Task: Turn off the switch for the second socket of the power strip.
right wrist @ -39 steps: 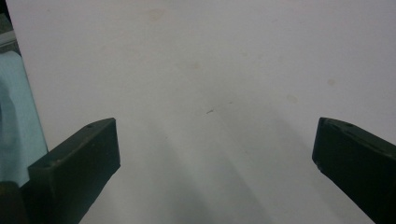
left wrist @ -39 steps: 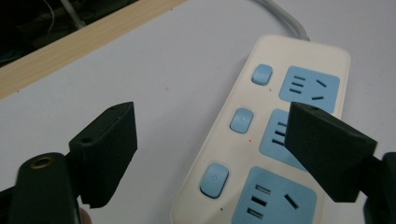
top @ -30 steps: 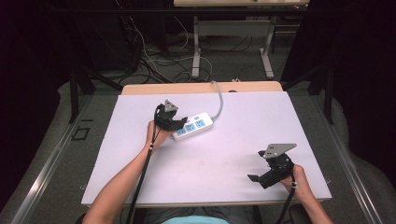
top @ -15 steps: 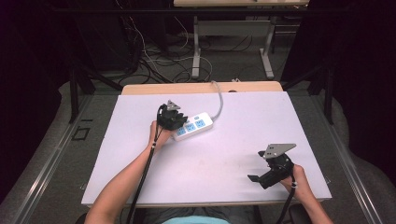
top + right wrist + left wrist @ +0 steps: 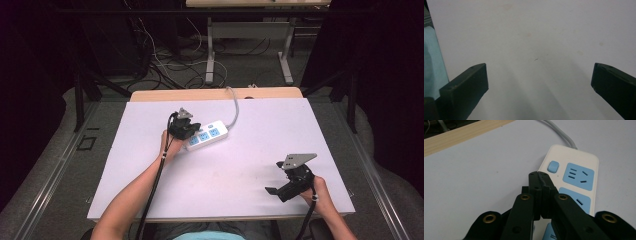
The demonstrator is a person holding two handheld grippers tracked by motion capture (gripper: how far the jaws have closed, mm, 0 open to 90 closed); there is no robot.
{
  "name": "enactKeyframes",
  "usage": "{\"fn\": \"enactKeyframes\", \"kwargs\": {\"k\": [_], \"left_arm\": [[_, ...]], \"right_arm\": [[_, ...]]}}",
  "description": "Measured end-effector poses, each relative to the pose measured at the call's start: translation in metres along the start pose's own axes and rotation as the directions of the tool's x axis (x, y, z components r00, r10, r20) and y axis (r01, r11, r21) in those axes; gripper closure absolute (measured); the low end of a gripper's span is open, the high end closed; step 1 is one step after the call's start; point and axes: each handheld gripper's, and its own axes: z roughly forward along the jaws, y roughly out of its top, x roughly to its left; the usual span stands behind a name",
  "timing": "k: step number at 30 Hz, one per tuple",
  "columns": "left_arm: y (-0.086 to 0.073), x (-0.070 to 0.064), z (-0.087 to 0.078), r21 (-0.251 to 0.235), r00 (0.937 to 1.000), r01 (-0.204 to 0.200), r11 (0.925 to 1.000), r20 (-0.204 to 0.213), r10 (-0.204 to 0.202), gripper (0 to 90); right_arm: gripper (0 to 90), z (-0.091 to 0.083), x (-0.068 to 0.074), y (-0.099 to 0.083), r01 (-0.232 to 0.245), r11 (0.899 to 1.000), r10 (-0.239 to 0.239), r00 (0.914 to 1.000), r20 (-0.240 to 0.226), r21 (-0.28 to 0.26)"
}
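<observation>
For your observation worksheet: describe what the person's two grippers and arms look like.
Both the left gripper and the right gripper are black, with flat two-piece jaws, brass-ringed screw holes and a grey three-cornered plate on top. A black cable trails from each along bare, sleeveless forearms.

The power strip point(image 5: 571, 185) looks like smooth white plastic with a slight sheen, its socket faces matt blue. The tabletop point(image 5: 250, 165) is a matt pale sheet over a wood-grain edge; the left tongs point(image 5: 539, 175) are matt black plastic with brass-coloured rivets.

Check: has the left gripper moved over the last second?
Yes. In the high view the left gripper has edged right, farther over the near end of the white plastic power strip with blue sockets, which stayed put.
</observation>
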Motion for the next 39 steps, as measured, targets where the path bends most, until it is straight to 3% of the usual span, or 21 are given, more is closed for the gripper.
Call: {"fn": "enactKeyframes", "kwargs": {"k": [5,6,11,16,39], "left_arm": [[-0.001,-0.0012,0.0016,0.004,0.9999,0.012,0.9999,0.007,-0.012,90.0],[-0.0015,-0.0007,0.0024,0.012,1.0,-0.004,0.9999,0.008,0.004,90.0],[-0.0022,-0.0017,0.0052,0.012,0.9998,-0.004,0.9999,0.018,0.003,90.0],[-0.001,-0.0048,0.0062,0.016,0.9997,-0.025,0.9996,-0.001,0.025,90.0],[-0.0023,-0.0048,0.0062,0.011,0.9995,-0.029,0.9995,0.009,0.029,90.0]], "right_arm": [[0.7,-0.0001,0.0004,-0.0001,0.005,1.0,-0.005,1.0,0.001,-0.003],[0.7,0.0,0.0004,0.0,0.004,1.0,-0.004,1.0,0.001,-0.003],[0.7,0.0003,-0.0002,-0.0001,0.004,1.0,-0.004,1.0,-0.004,-0.001],[0.7,-0.0001,-0.0001,0.0,0.003,1.0,-0.003,1.0,-0.003,0.001],[0.7,0.0017,0.0001,-0.0001,0.009,1.0,-0.009,1.0,0.003,-0.002]]}}
